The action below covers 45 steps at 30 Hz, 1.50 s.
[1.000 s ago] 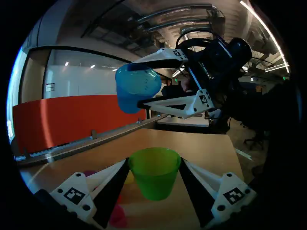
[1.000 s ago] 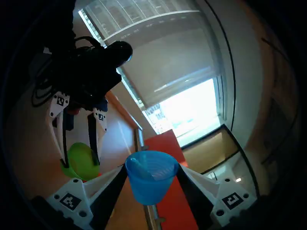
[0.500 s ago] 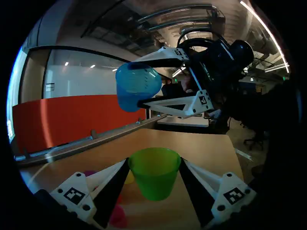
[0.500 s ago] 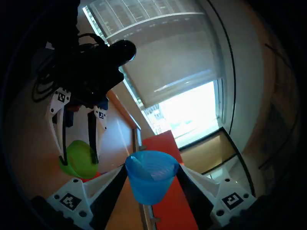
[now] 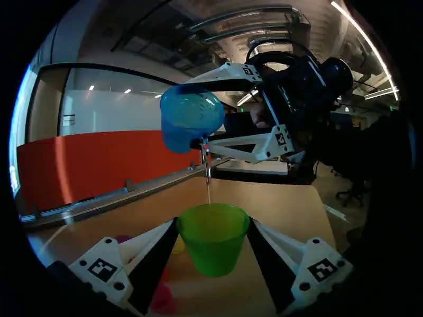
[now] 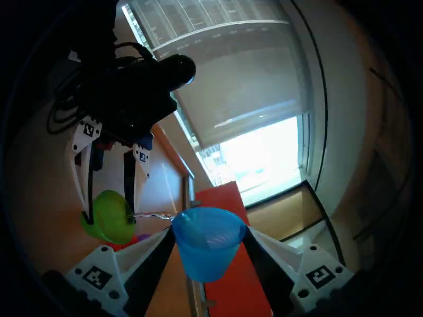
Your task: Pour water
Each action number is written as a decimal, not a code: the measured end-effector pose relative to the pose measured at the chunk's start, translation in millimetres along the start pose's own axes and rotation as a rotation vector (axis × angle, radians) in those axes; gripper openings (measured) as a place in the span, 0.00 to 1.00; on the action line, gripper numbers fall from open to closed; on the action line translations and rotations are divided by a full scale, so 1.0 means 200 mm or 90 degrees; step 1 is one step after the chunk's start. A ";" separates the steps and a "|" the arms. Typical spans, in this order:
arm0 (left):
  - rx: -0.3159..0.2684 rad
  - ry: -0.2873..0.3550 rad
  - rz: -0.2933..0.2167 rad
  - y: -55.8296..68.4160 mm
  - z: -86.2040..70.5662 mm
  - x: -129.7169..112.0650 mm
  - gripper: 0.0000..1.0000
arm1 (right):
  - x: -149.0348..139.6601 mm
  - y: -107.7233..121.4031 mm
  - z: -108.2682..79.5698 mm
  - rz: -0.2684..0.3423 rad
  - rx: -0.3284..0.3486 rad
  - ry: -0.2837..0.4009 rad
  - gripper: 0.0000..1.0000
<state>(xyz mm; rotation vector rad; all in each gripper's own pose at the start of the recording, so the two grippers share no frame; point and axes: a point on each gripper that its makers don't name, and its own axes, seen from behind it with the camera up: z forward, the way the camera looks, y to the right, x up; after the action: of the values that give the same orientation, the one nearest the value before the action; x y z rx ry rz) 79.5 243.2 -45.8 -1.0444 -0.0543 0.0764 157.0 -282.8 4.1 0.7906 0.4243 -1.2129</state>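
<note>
Nearest, the left gripper [image 5: 212, 224] was clamped on the green cup [image 5: 213, 251], a finger pressed to each side. The cup stood upright, mouth up, above the table [image 5: 285, 203]. Above it and a little farther off, the right gripper [image 5: 196, 113] squeezed the blue cup [image 5: 185, 121] likewise. That cup's axis lay near level, lip tipped down toward the green mouth, and a thin stream [image 5: 208, 182] fell between them. Further tilting would likely need the lip held over that mouth.
</note>
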 end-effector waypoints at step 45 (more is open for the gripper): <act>0.009 0.006 0.007 0.00 0.01 0.02 0.90 | -0.01 0.05 0.00 -0.090 -0.008 -0.009 0.92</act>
<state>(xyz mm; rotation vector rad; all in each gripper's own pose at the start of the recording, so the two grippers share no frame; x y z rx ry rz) 84.4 244.7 -45.4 -1.0308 -0.0397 0.0820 165.7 -278.9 8.4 0.7510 0.4812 -1.3454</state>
